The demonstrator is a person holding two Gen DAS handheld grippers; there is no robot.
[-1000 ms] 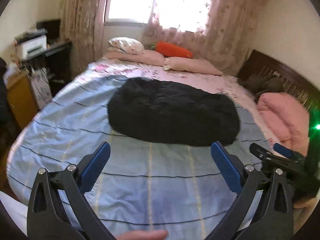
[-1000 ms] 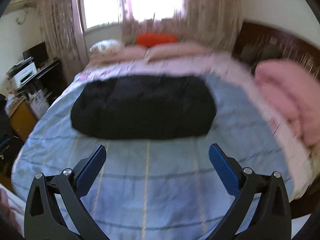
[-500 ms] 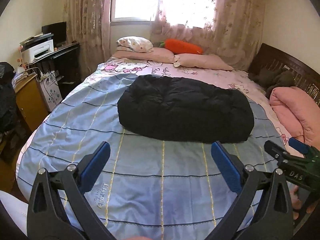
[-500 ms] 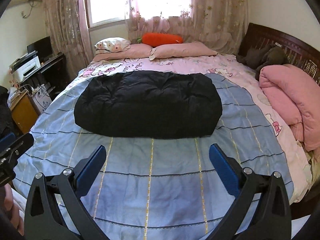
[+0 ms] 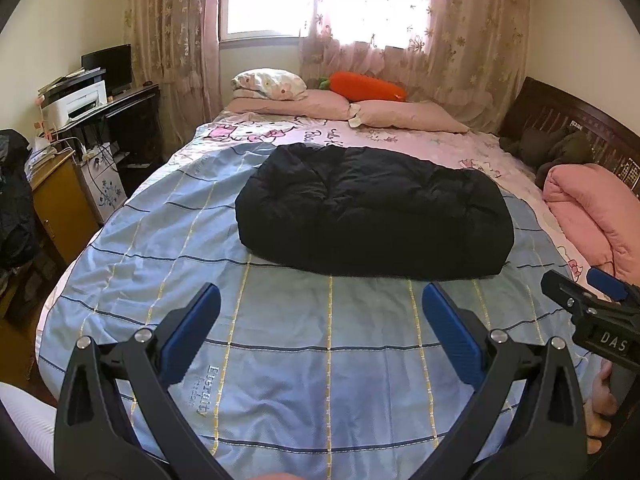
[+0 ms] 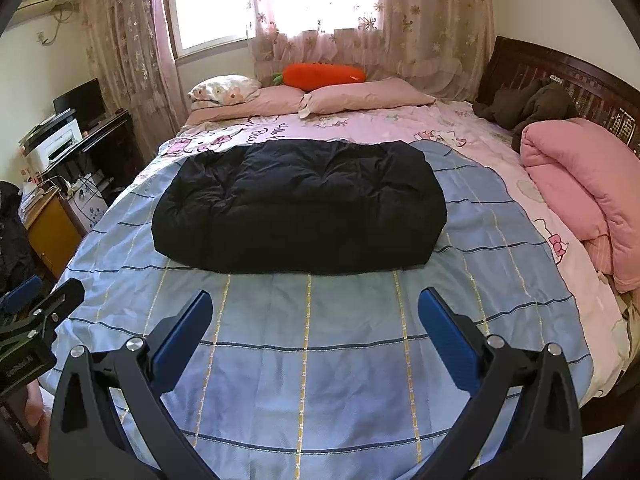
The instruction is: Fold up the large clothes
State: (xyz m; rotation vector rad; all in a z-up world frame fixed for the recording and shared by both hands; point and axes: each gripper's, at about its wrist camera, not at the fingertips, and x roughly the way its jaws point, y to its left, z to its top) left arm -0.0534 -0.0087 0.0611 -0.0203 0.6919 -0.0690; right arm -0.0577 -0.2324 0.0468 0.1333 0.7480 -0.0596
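Observation:
A puffy black padded garment lies folded into a thick oblong in the middle of the bed, on a light blue checked sheet. My left gripper is open above the sheet, short of the garment's near edge, holding nothing. My right gripper is also open and empty, at about the same distance from the garment. Each gripper's tip shows at the edge of the other's view, beside a hand.
Pink pillows and an orange carrot cushion lie at the far end under the window. A folded pink quilt sits by the dark wooden bed frame on the right. A desk with a printer and a yellow cabinet stand left.
Both views have steadied and pulled back slightly from the garment; the earlier blur is gone. Both grippers stay open, and the garment has not moved.

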